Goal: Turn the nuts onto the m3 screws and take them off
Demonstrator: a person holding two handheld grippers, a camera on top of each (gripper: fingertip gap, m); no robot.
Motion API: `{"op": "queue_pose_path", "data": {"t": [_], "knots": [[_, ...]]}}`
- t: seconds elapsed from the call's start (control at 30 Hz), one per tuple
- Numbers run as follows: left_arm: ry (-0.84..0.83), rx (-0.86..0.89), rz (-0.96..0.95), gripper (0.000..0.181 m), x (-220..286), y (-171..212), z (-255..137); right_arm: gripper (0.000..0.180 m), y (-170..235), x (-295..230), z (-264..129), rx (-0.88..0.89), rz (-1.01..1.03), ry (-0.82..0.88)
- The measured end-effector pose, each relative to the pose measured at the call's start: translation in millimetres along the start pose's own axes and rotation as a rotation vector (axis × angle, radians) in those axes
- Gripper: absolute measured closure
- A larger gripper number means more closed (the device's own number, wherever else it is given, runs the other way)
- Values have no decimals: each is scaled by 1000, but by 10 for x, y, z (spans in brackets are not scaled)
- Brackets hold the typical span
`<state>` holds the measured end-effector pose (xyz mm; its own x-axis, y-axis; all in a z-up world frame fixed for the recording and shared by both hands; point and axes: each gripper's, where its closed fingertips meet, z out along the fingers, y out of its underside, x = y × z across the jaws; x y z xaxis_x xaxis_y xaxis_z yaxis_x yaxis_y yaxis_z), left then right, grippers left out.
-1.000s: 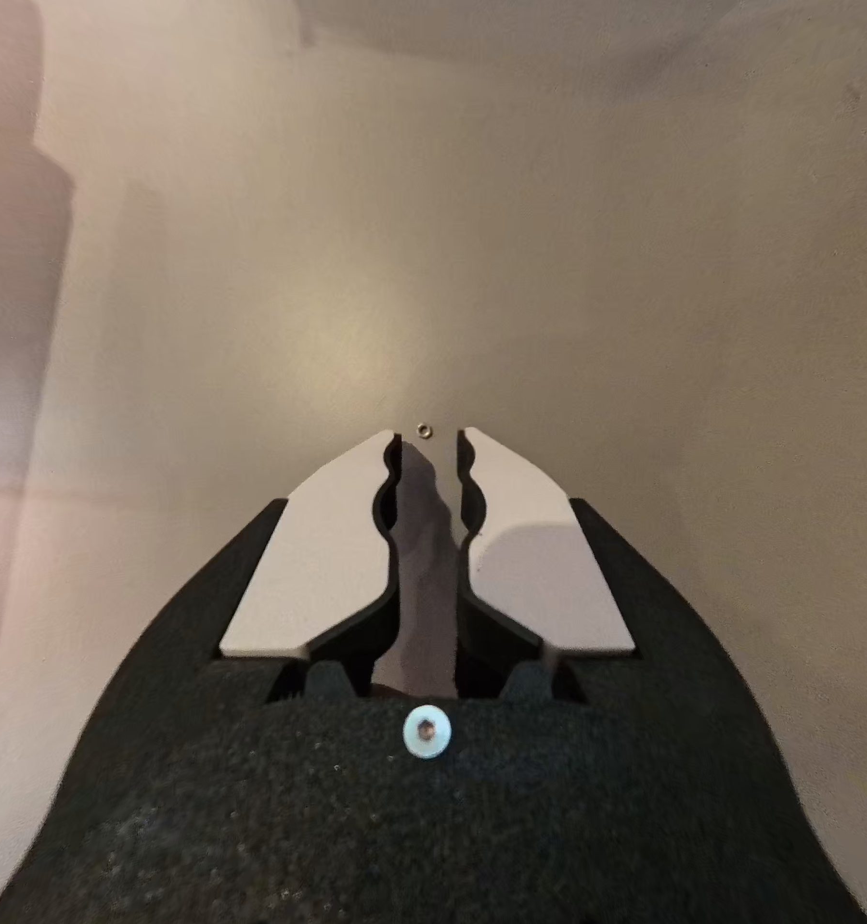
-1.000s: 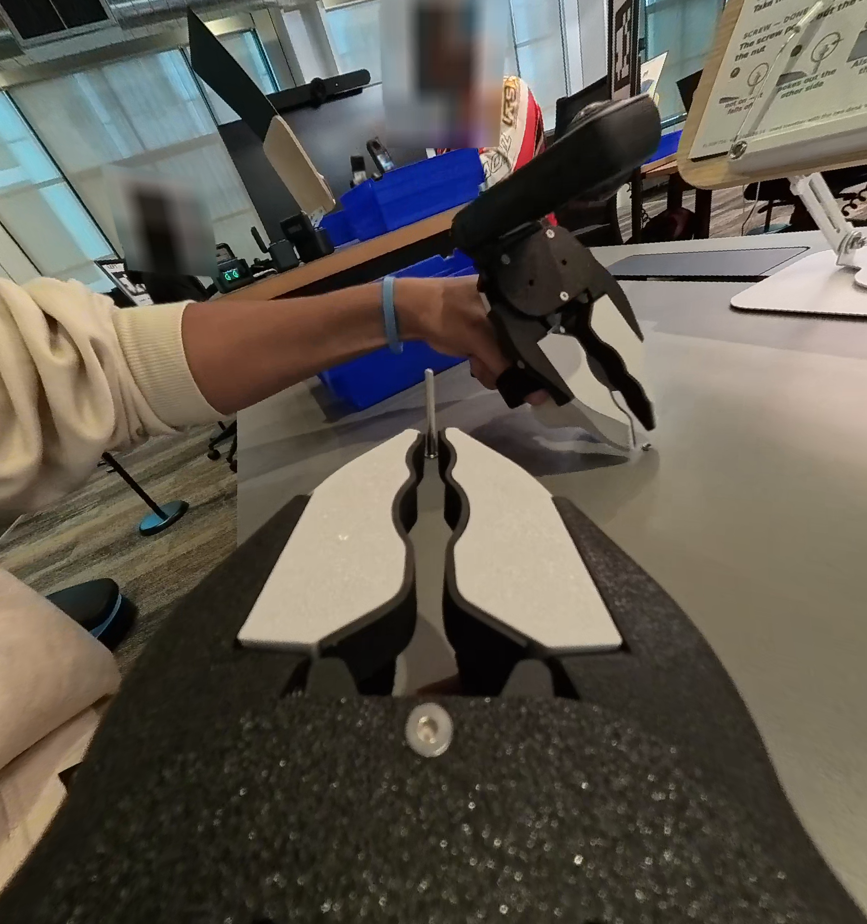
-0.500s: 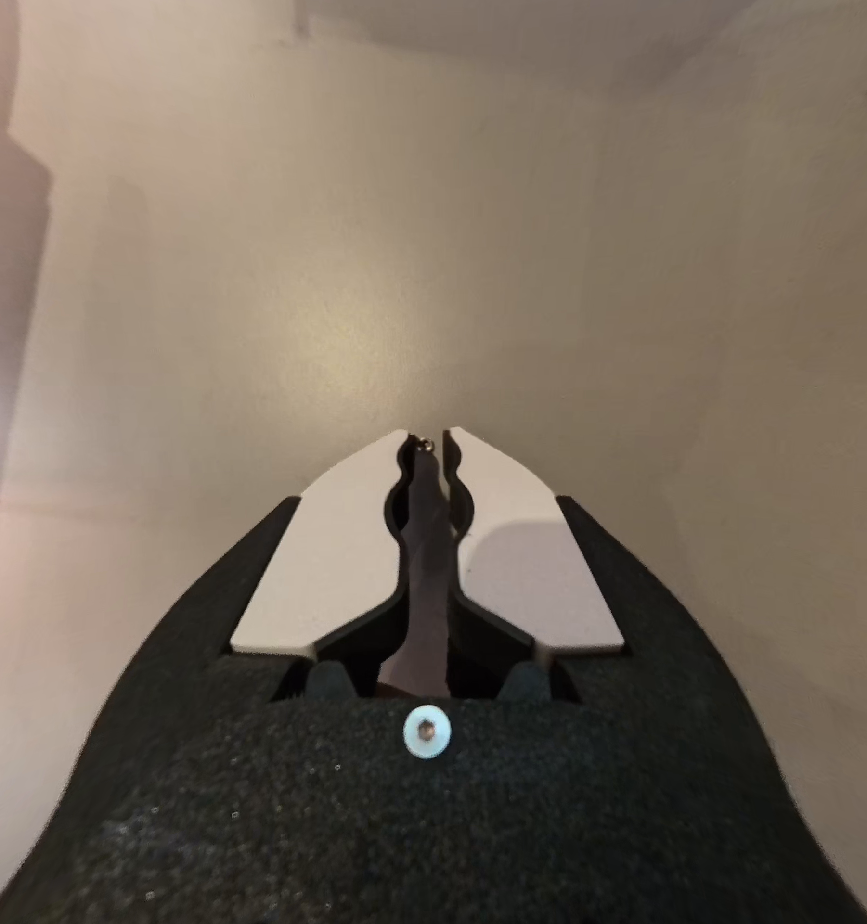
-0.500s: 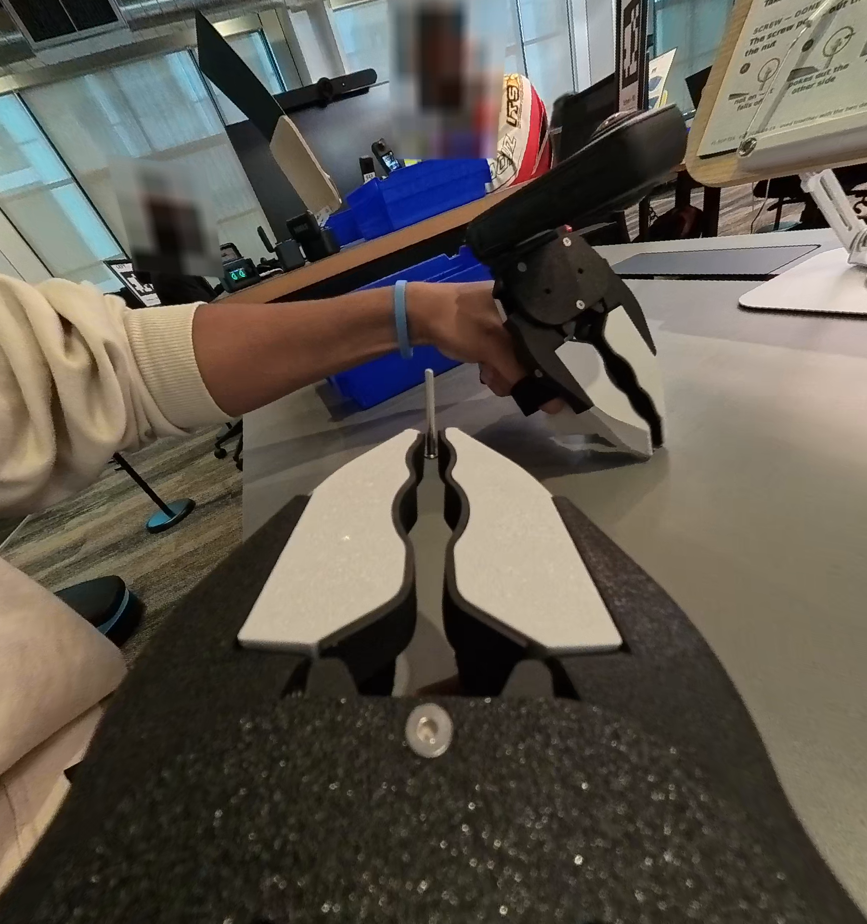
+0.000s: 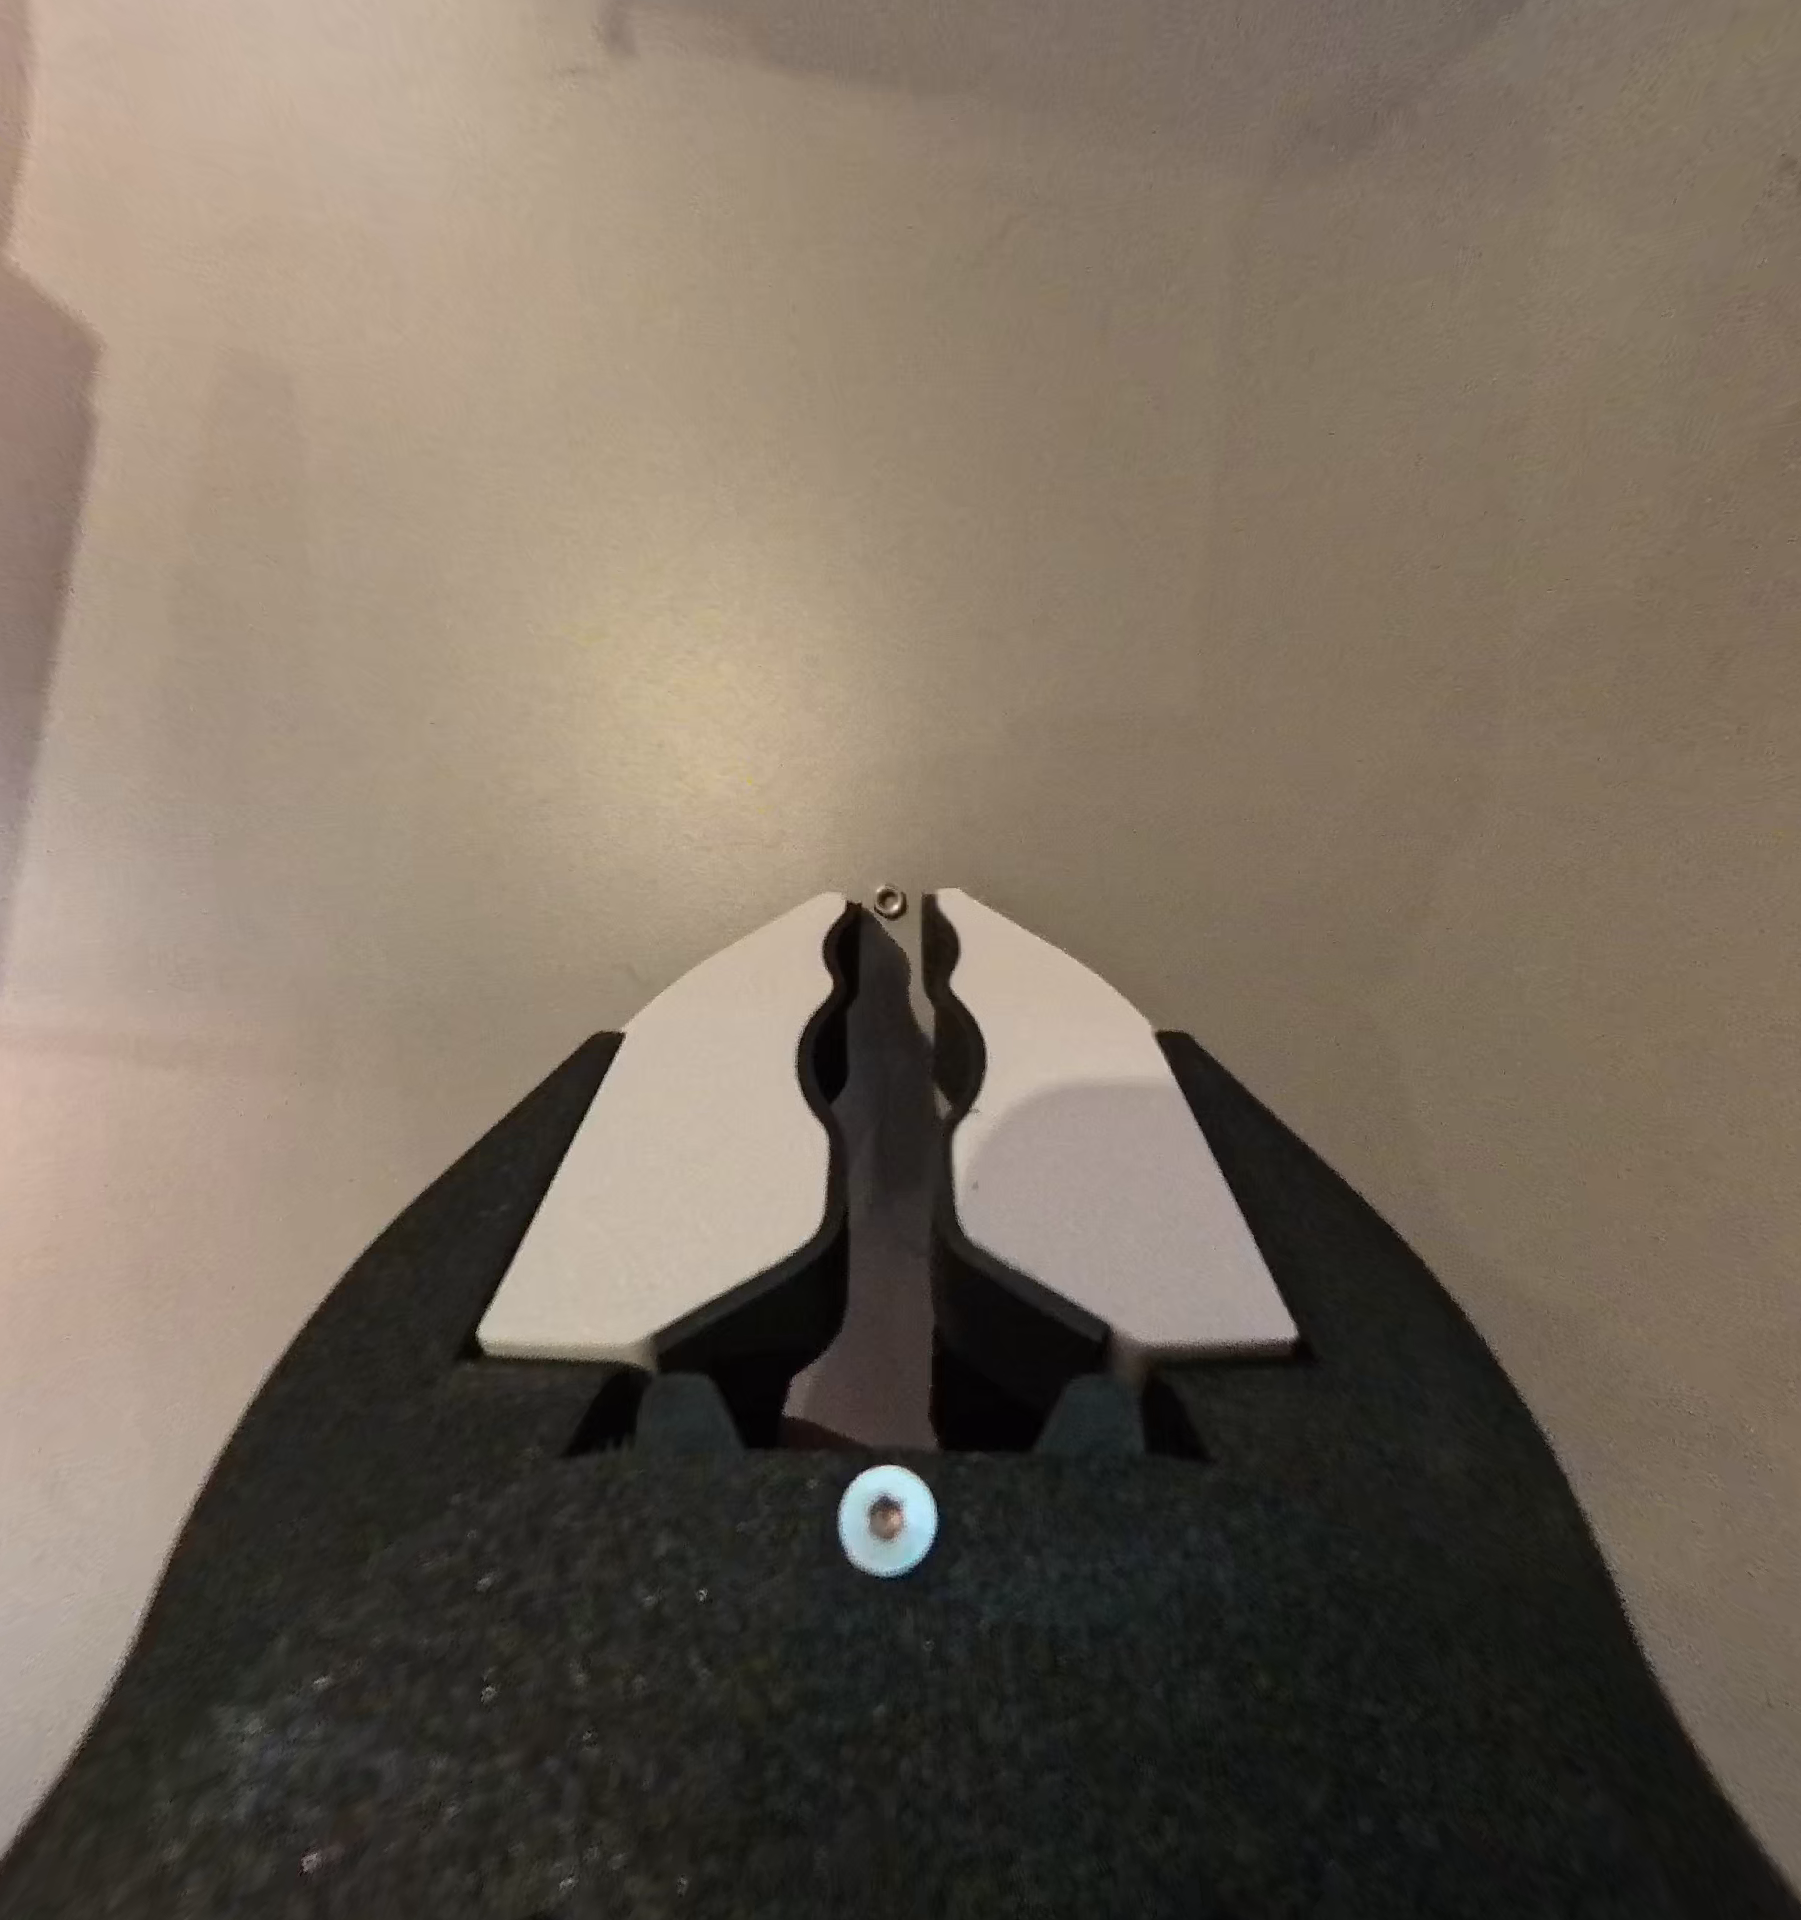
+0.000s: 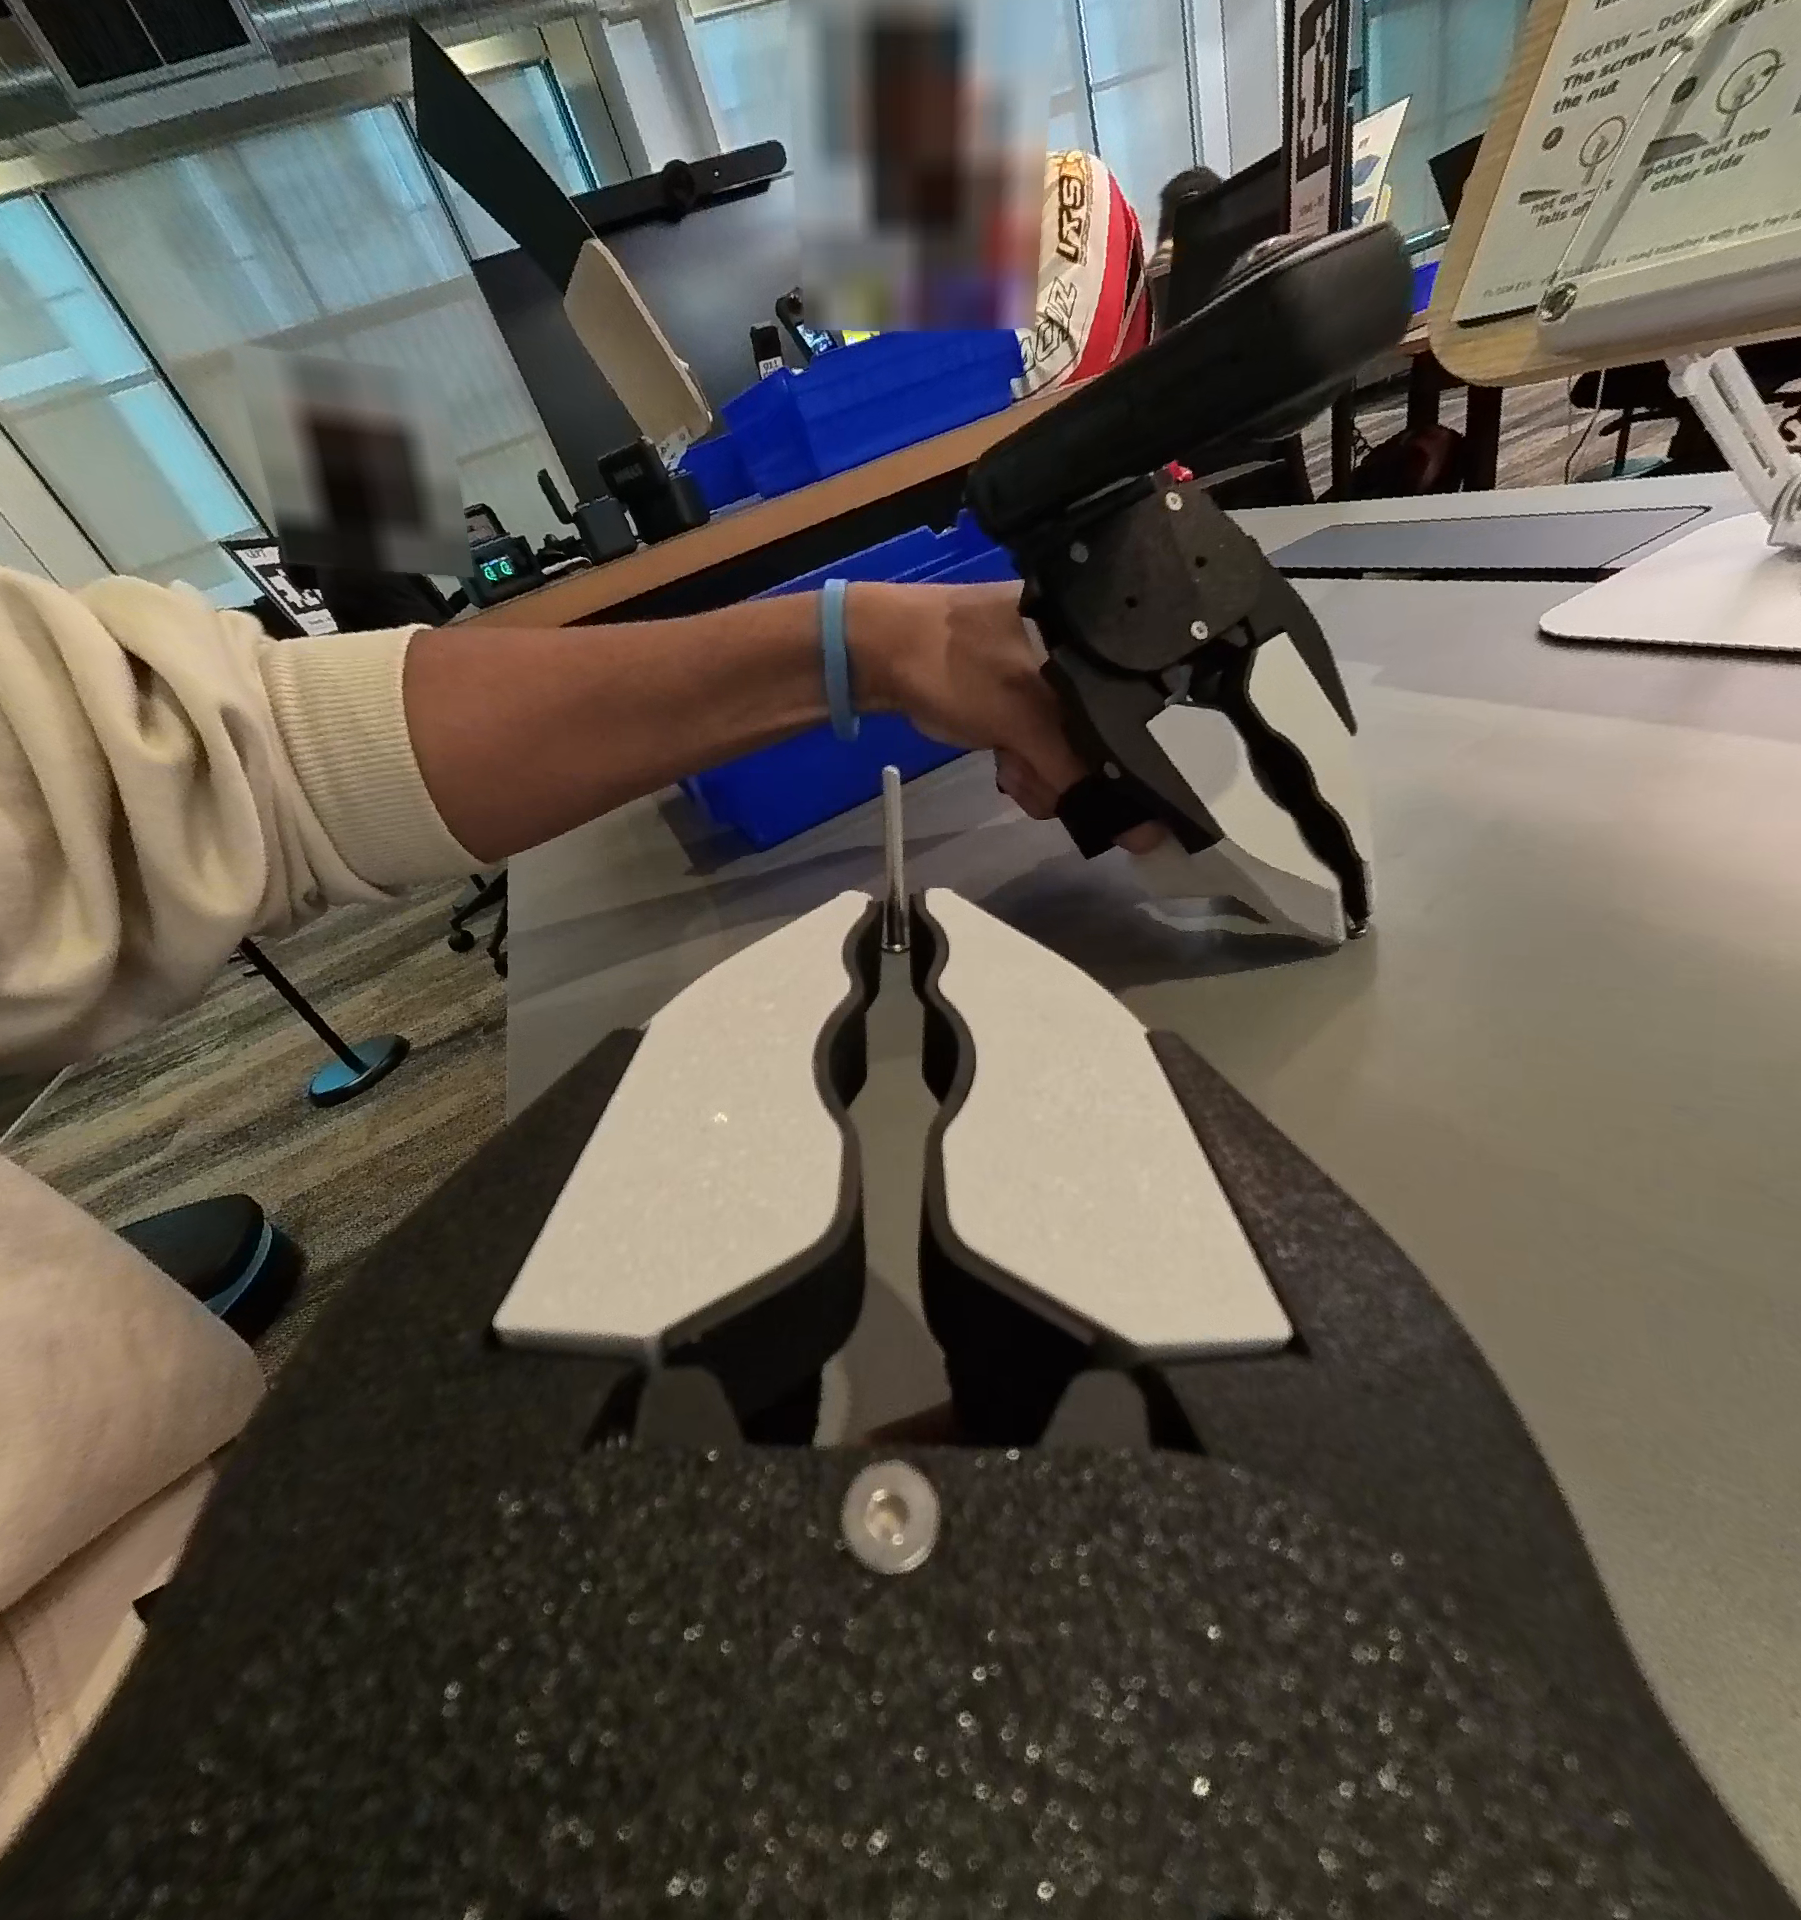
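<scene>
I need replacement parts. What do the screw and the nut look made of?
The screw in the right gripper looks like bare silvery metal, probably steel, with a dull shine. The nut at the left gripper tips also glints metallic, though too small to judge.

Your left gripper (image 6: 1355, 920) sits on the worktop (image 6: 1602, 1039), ahead and right of your right gripper (image 6: 891, 914); the nut (image 5: 888, 898) lies between its tips.

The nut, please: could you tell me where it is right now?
In the left wrist view the nut lies on the grey table at the left gripper fingertips, in the narrow gap between them; whether it is pinched is unclear.
</scene>
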<state>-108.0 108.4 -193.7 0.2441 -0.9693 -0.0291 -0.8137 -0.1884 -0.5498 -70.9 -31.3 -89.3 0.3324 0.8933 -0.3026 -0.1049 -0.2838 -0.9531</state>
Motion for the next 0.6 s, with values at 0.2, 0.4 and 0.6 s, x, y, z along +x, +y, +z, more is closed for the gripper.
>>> {"op": "queue_pose_path", "data": {"t": [0.2,0.4,0.6], "knots": [[-11,0,3,176,-26,-13,11,175,1,-4,-3,-1,-1,-1],[-1,13,2,178,-13,-17,13,175,1,-6,-7,0,-1,-1],[-4,37,-7,181,17,-6,5,175,0,-4,-11,0,0,-1]]}}
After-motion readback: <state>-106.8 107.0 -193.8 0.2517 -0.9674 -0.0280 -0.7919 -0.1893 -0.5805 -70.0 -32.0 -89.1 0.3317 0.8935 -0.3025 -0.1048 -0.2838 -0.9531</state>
